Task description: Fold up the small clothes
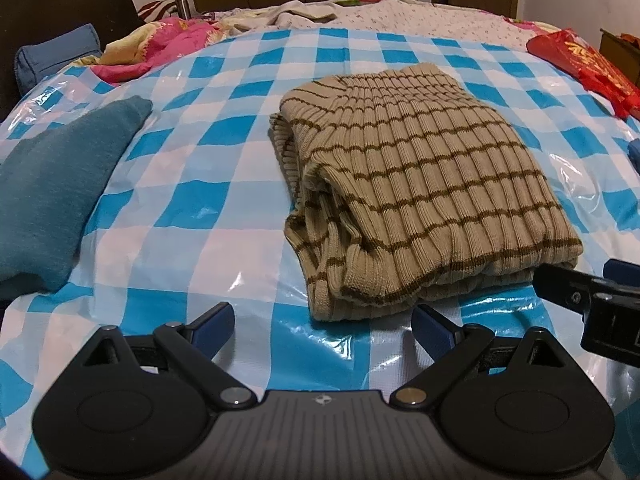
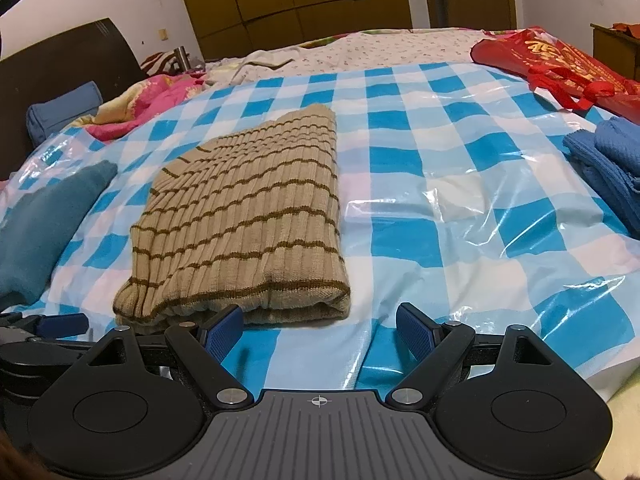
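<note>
A beige ribbed sweater with brown stripes [image 1: 416, 184] [image 2: 248, 216] lies folded into a thick rectangle on the blue-and-white checked plastic sheet [image 1: 192, 184] [image 2: 440, 184]. My left gripper [image 1: 322, 326] stands open just in front of the sweater's near edge, nothing between its blue fingers. My right gripper [image 2: 320, 330] is open too, near the sweater's front right corner, its left finger [image 2: 224, 330] overlapping the hem in view. The right gripper's body shows at the right edge of the left wrist view [image 1: 592, 304].
A teal garment [image 1: 56, 192] [image 2: 44, 224] lies at the left. Folded blue clothes [image 2: 612, 168] rest at the right, a red bag [image 2: 560, 64] beyond them. Pink bedding [image 1: 168, 44] and a blue pillow [image 1: 56, 56] sit at the back left by a dark headboard.
</note>
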